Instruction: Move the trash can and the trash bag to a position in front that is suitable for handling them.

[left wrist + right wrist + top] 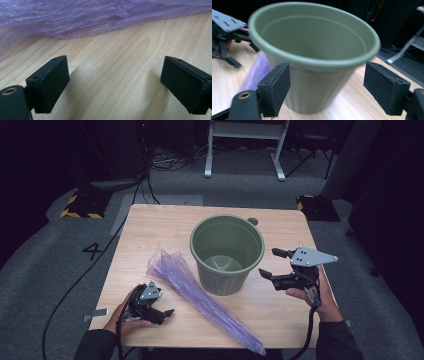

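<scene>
An empty green ribbed plastic pot [227,252] stands upright at the middle of the wooden table [150,227]. A crumpled purple plastic bag [200,300] lies in a long strip from the pot's left side to the table's front edge. My left gripper [164,313] rests low near the front left, open, just short of the bag [100,17], with bare wood between its pads [53,82]. My right gripper [269,262] hovers open at the pot's right side. In the right gripper view its jaws [327,87] stand on either side of the pot [312,37], not touching it.
A small dark disc [253,221] sits at the table's back edge behind the pot. On the grey floor lie cables, yellow-and-black striped blocks [82,205] and a white frame [245,145]. A "4" [92,250] marks the floor at the left.
</scene>
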`<control>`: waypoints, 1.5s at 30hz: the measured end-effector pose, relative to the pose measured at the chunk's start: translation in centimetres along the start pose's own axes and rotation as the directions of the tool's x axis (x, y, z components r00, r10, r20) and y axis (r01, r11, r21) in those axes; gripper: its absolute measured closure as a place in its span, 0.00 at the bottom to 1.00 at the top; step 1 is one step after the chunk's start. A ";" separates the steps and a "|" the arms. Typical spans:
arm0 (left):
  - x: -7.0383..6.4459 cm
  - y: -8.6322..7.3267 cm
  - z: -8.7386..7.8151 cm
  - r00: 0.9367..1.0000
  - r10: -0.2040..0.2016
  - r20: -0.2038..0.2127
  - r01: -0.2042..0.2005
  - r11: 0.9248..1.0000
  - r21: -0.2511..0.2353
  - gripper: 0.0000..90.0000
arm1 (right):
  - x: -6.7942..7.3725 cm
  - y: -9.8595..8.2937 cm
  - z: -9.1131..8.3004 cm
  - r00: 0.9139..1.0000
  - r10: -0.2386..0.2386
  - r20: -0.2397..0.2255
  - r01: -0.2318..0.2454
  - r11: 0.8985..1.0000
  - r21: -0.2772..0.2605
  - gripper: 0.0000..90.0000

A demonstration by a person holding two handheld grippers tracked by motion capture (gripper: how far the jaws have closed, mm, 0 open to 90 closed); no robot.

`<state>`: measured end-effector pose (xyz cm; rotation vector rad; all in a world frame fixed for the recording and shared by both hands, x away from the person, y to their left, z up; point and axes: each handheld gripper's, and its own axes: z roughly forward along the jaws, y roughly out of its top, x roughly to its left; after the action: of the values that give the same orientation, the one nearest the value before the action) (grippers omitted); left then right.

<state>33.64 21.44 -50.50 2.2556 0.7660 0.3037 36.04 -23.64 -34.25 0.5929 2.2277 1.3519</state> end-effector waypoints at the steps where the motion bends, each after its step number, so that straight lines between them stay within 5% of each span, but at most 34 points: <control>1: 0.0 0.0 0.0 1.000 0.000 0.000 0.000 1.000 0.000 0.09 | 0.2 0.3 0.1 1.000 -0.001 -0.012 0.000 1.000 -0.004 0.24; 11: 0.0 0.0 0.0 1.000 0.001 0.000 -0.001 1.000 0.000 0.09 | 1.7 2.0 2.0 0.995 -0.059 -0.074 0.060 0.998 0.006 0.30; 17: 0.0 0.0 0.0 1.000 0.001 0.000 -0.001 1.000 0.000 0.09 | 1.9 2.3 3.6 0.982 -0.067 -0.176 0.071 0.997 0.018 0.36; 23: 0.0 0.0 0.0 1.000 0.001 0.000 -0.001 1.000 0.000 0.09 | 2.6 2.6 4.2 0.969 -0.107 -0.221 0.118 0.992 0.039 0.53; 34: 0.0 0.0 0.0 1.000 0.001 0.005 -0.001 1.000 0.002 0.09 | 3.1 3.5 5.1 0.959 -0.187 -0.214 0.205 0.977 0.064 0.65; 45: 0.0 0.1 0.0 1.000 0.001 0.005 -0.001 1.000 0.003 0.09 | 3.4 4.3 5.5 0.965 -0.196 -0.175 0.219 0.969 0.119 0.78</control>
<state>33.71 21.41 -50.49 2.2585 0.7634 0.2969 37.07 -16.04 -33.14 0.2919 2.4505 1.1839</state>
